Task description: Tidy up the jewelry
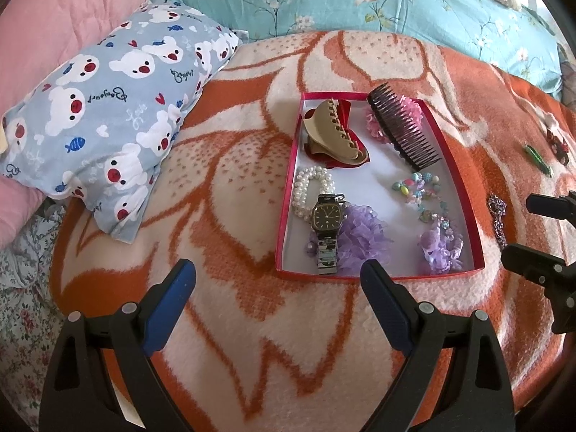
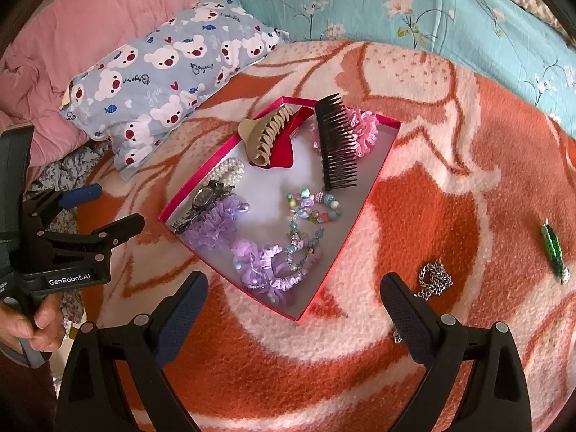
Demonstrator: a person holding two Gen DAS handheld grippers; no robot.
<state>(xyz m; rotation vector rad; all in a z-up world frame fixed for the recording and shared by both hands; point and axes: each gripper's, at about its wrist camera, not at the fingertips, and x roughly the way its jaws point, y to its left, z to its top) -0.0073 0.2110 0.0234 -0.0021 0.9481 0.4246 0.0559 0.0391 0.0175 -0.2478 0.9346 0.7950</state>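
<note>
Two claws agape | chain [image 2: 433, 280] partly behind right claw [image 2: 293, 306] | dark clip [image 1: 558, 145] perhaps

Both cameras ride on hand-held grippers and look forward and down along their own fingers at a bed covered by an orange-and-cream blanket [image 1: 252, 324]. The left wrist view faces the red tray [image 1: 284, 216] nearly square-on from its near short side, with the right gripper [image 1: 536, 234] entering at its right edge. The right wrist view sits further right and sees the same tray [image 2: 363, 212] turned diagonally, with the left gripper [image 2: 108, 208] at its left edge. Both share the tray, the bear-print pillow [image 1: 108, 115] and the turquoise floral bedding [image 2: 396, 7].
</note>
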